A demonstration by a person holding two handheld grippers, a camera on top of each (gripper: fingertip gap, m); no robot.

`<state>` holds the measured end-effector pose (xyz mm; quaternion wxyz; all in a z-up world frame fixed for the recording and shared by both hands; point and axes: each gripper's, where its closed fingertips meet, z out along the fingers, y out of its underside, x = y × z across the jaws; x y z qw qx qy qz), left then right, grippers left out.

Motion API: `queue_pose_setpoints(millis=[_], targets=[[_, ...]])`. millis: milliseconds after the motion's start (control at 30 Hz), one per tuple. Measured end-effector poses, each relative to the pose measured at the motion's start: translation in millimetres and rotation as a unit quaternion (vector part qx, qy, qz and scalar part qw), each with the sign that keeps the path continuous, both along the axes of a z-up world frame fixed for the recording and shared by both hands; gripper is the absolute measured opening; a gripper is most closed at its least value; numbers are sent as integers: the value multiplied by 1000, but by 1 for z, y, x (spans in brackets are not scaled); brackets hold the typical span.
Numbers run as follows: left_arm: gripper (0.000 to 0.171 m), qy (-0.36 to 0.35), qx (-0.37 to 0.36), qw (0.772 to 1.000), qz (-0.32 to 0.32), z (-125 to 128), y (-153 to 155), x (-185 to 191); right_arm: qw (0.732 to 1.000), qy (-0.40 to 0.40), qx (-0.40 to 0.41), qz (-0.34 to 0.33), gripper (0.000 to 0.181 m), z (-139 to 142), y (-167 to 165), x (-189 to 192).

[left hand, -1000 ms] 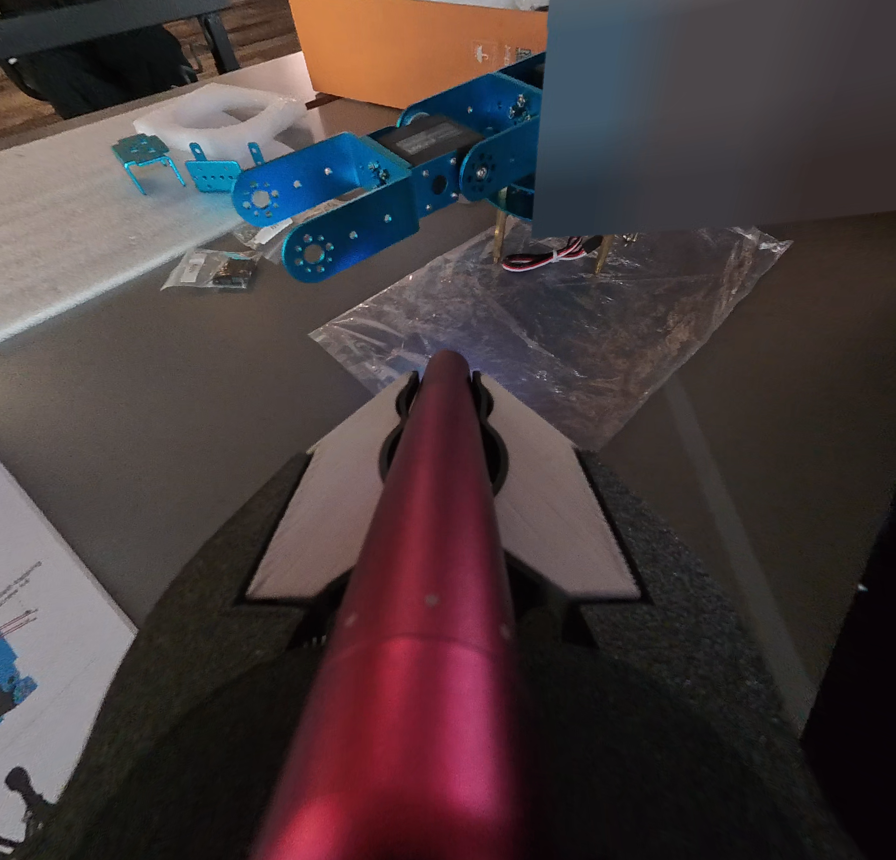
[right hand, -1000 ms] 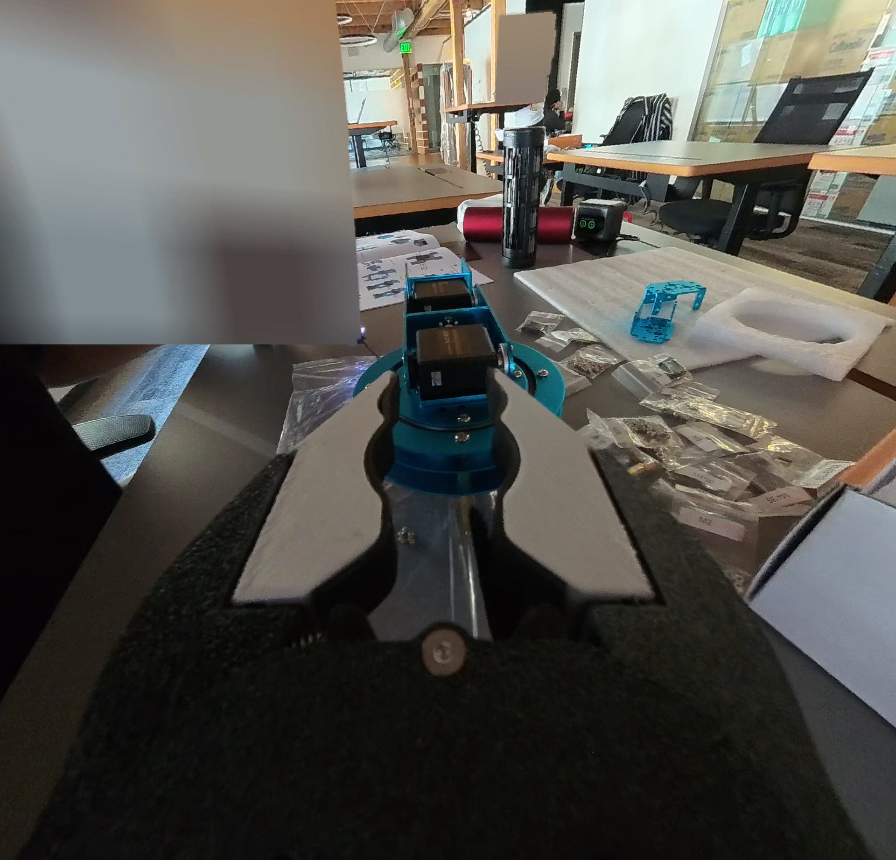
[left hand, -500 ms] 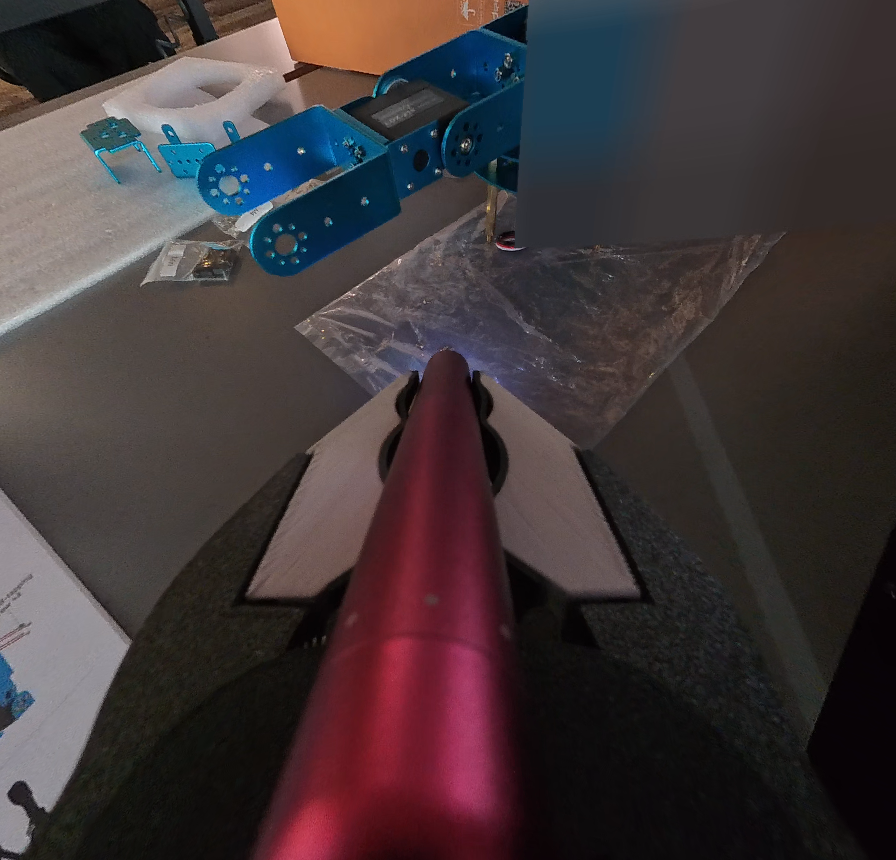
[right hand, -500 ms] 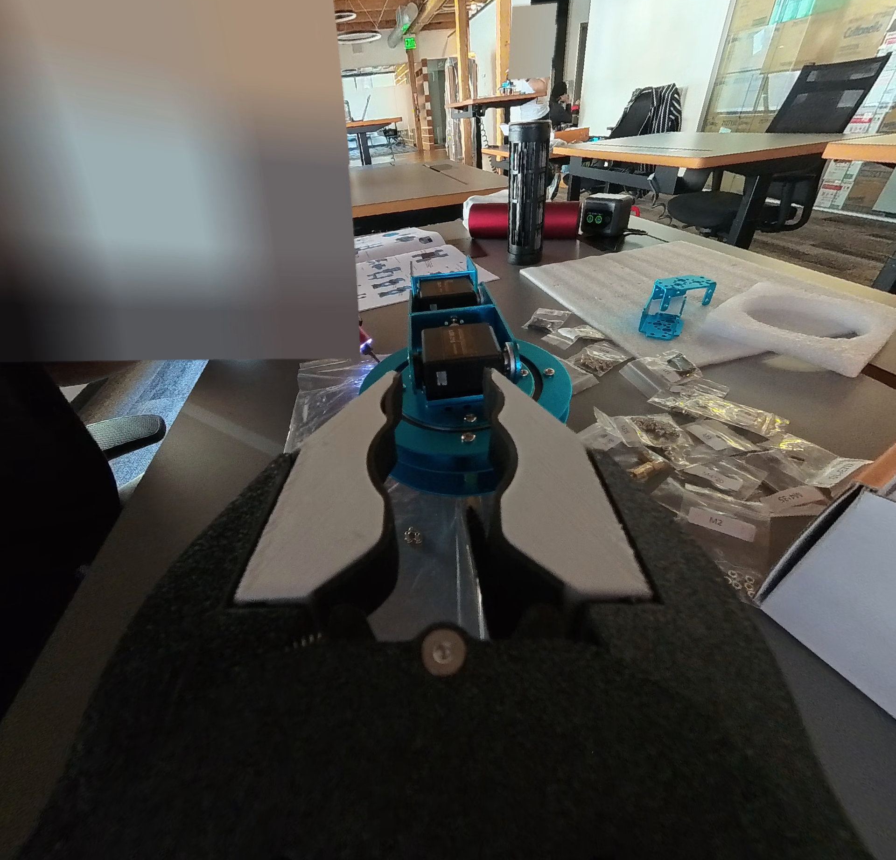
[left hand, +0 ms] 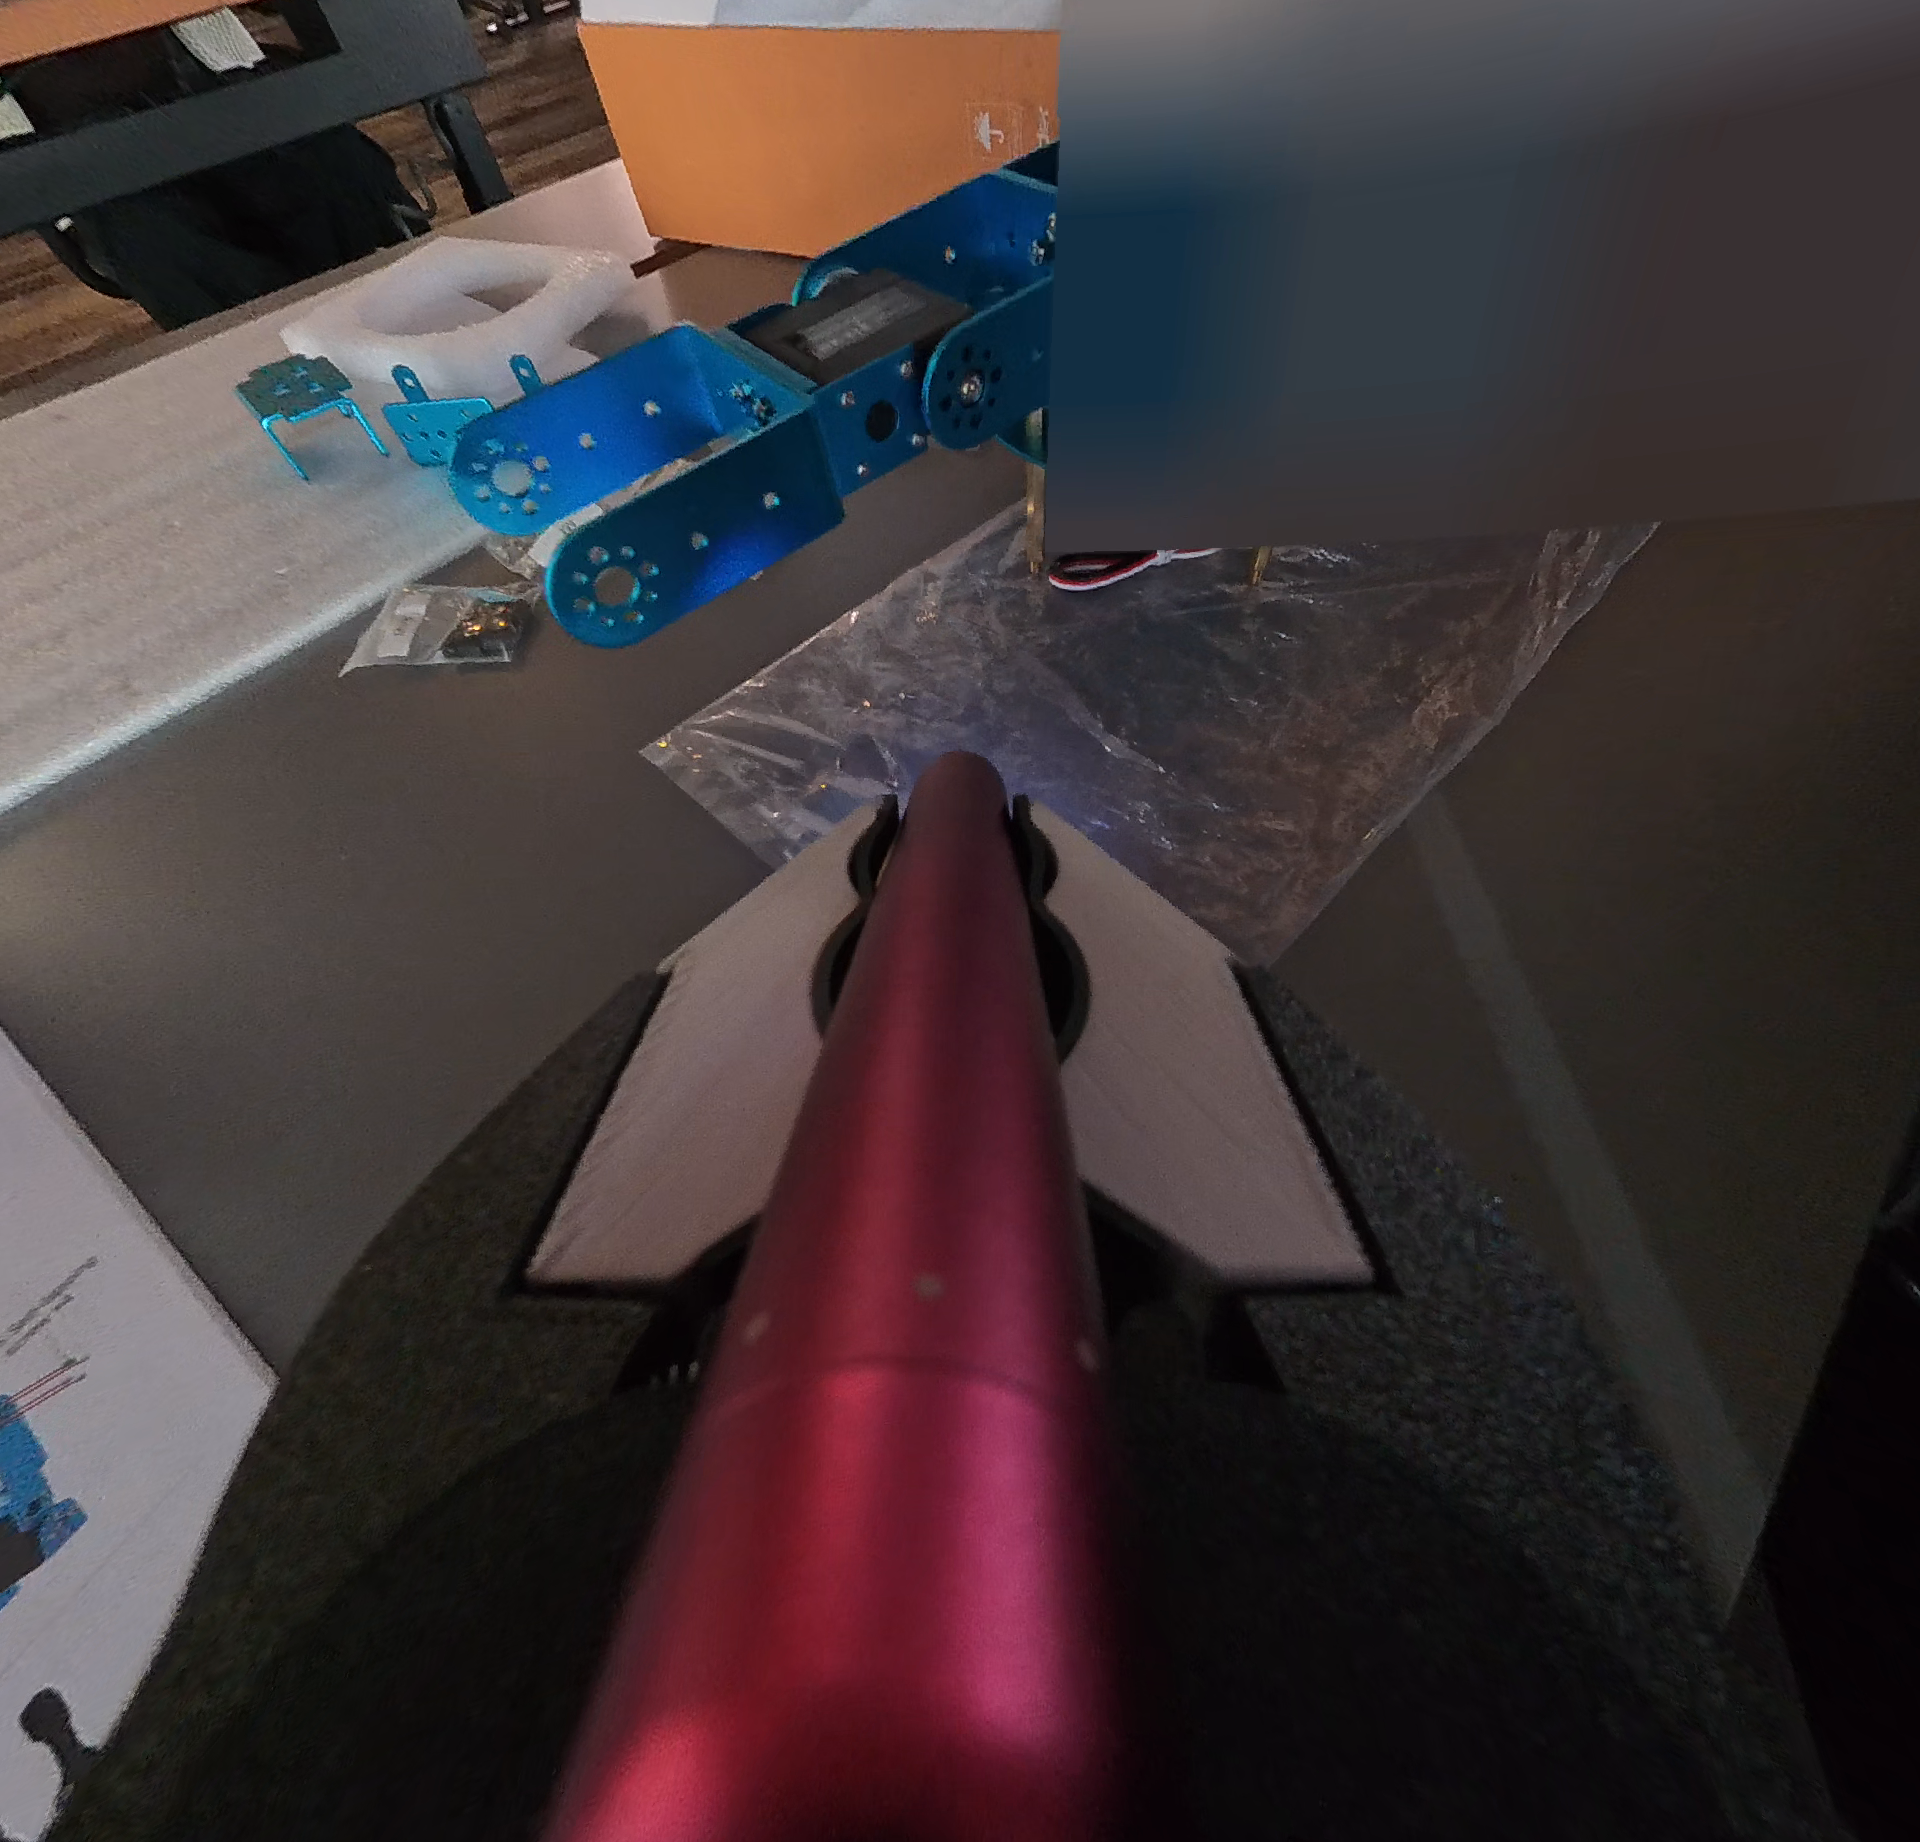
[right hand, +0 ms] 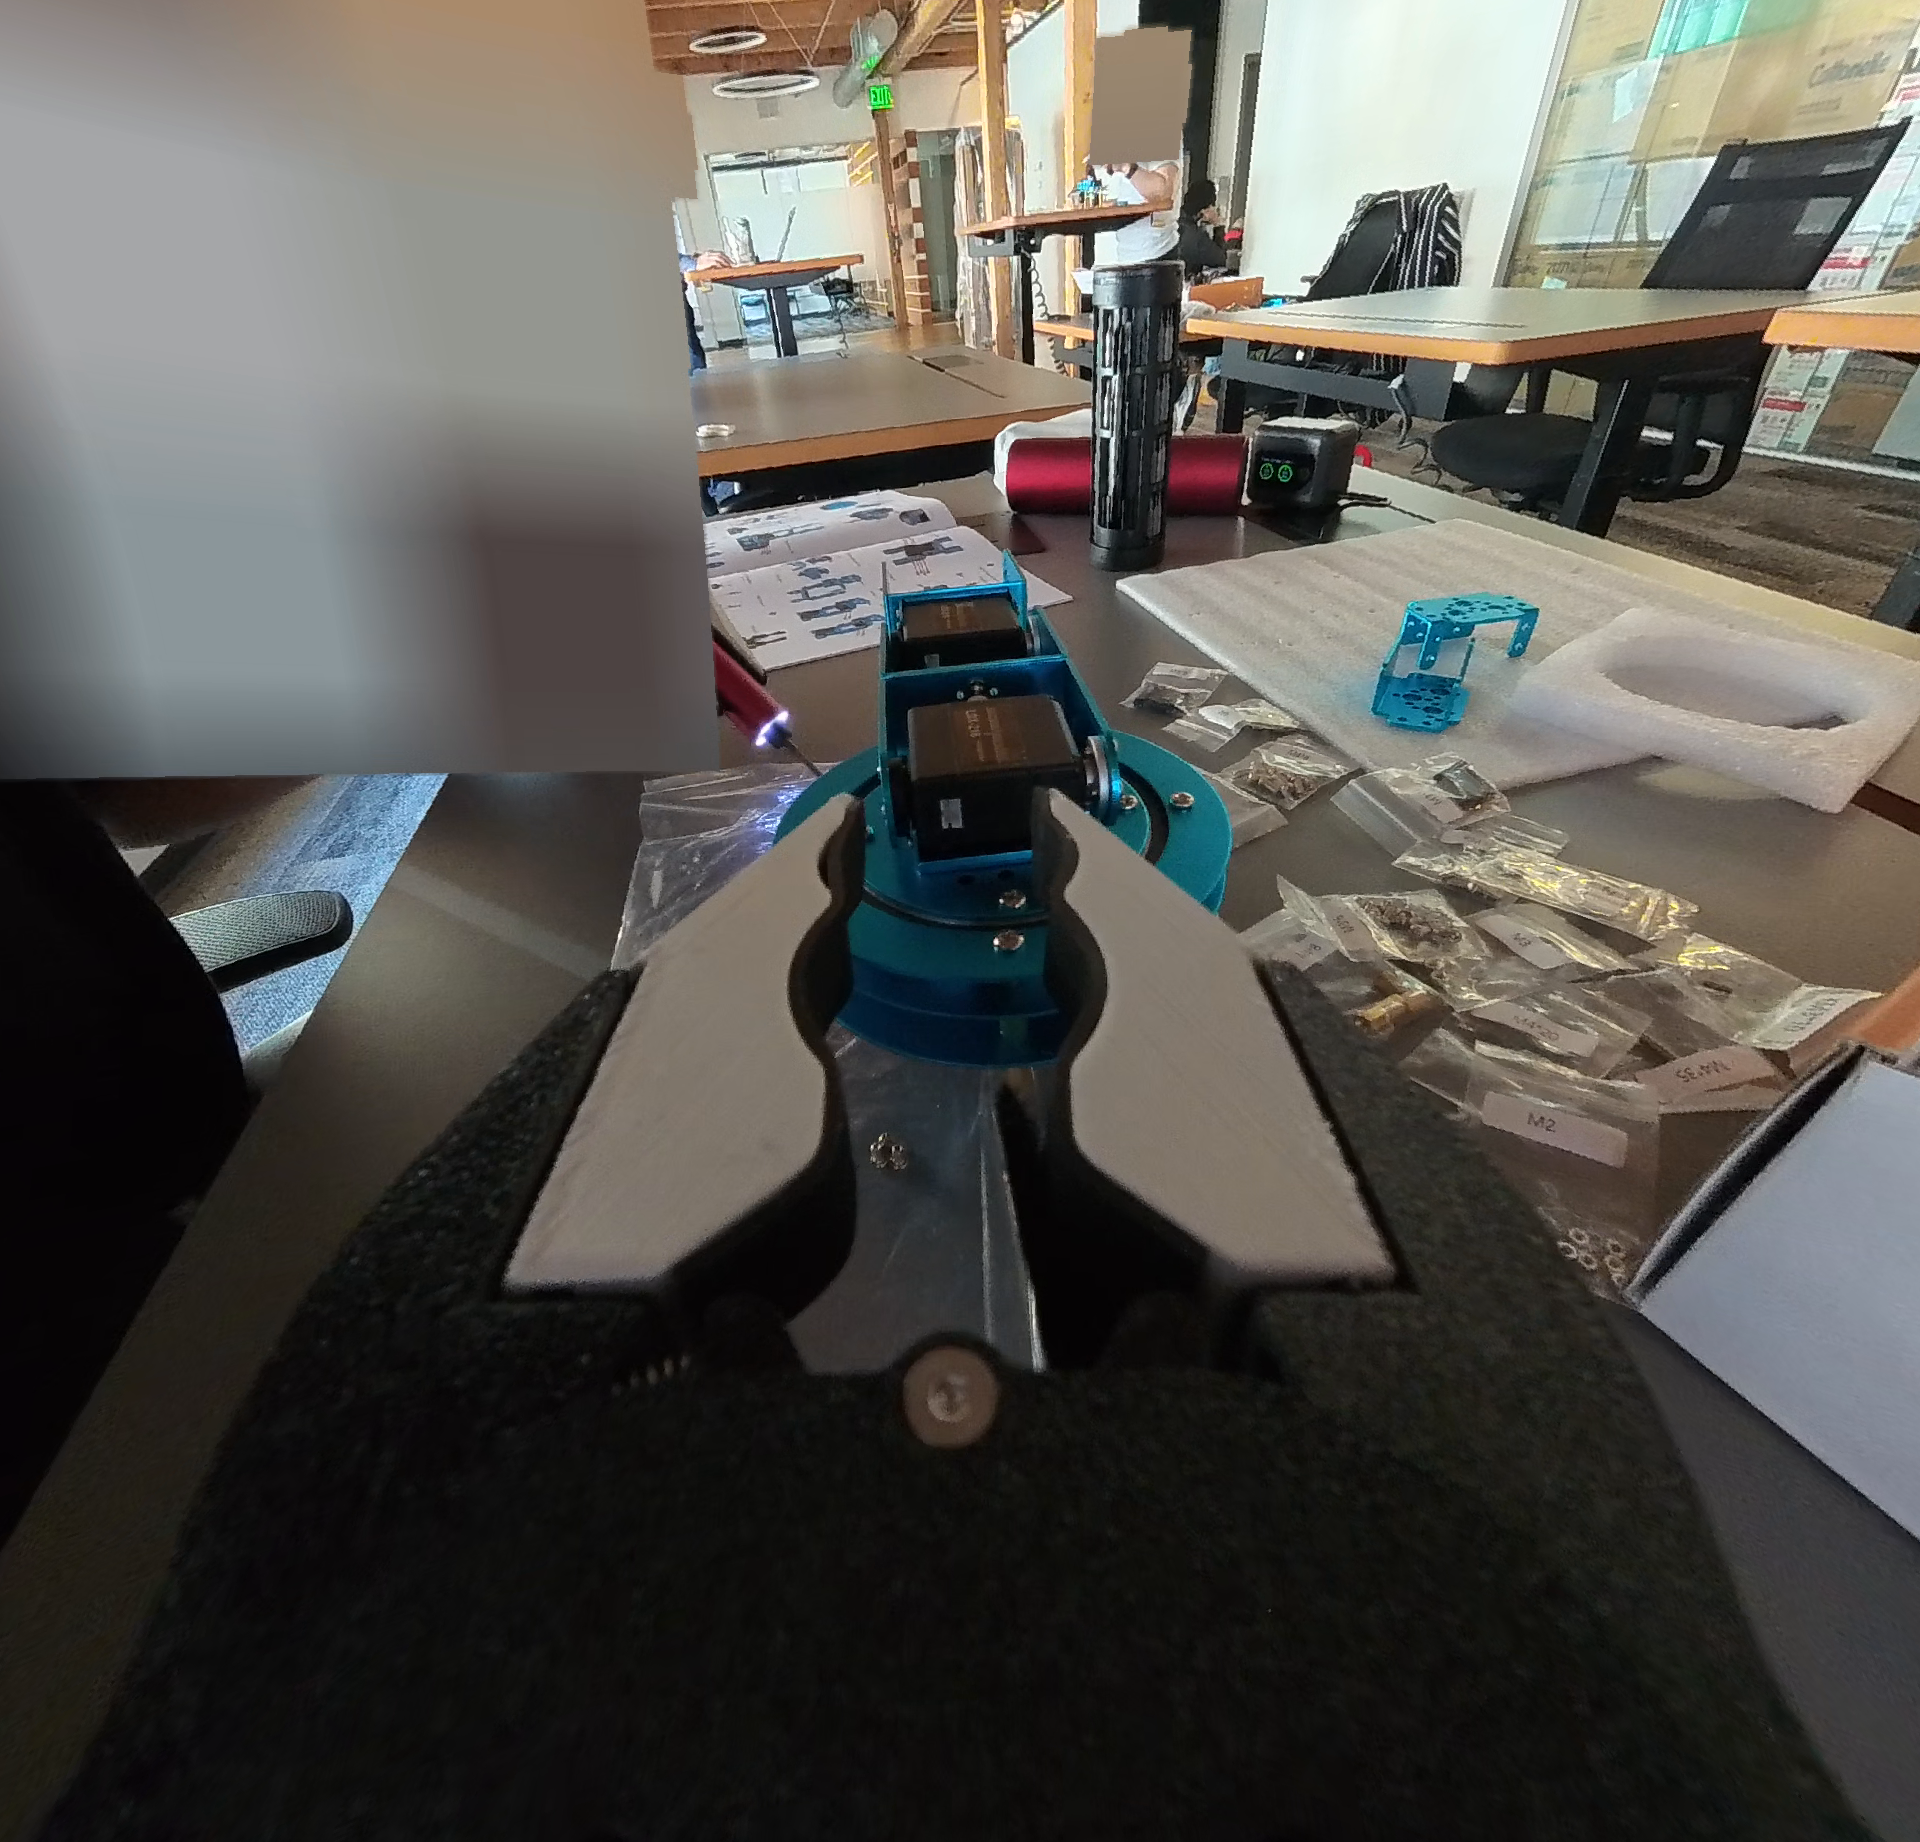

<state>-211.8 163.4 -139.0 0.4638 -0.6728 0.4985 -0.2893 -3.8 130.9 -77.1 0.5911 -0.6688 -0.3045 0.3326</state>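
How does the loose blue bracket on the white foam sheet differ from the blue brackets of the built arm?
The loose blue bracket lies alone and empty on the foam sheet; the arm's brackets are joined in a row, holding black motors. The loose one sits on foam, the arm's on a round blue base. Both are blue metal with holes.

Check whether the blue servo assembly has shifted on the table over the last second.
No. In the right wrist view the blue servo assembly keeps its place against the black cylinder and the open booklet behind it.
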Motion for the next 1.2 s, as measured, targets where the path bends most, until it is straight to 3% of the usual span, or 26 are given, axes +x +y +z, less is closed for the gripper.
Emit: queue_pose_setpoints(millis=[167, 267, 433, 633, 733, 800, 900, 967, 1200], targets=[[22, -49, 13, 999, -14, 18, -8, -2, 1000, -9, 12, 3, 31, 15, -2, -3], [22, -102, 14, 994, -29, 40, -21, 0, 997, -66, 20, 32, 30, 33, -11, -28], [22, -164, 14, 985, -40, 71, -38, 1, 978, -186, -25, 91, 31, 14, -16, -106], [22, -223, -5, 974, -49, 93, -53, -1, 977, -173, -73, 105, 32, 0, -9, -158], [22, -231, -4, 971, -54, 96, -58, 0, 978, -170, -74, 91, 30, -3, -7, -163], [22, -233, -4, 971, -53, 97, -59, 1, 985, -137, -60, 85, 18, 9, -6, -161], [22, -237, -8, 970, -57, 97, -61, 4, 981, -138, -81, 105, 16, 2, -10, -163], [22, -236, -5, 970, -56, 98, -60, 5, 981, -136, -81, 111, 6, 0, -11, -163], [22, -236, -6, 970, -54, 97, -55, 0, 967, -212, -96, 100, 0, -26, -9, -156]])
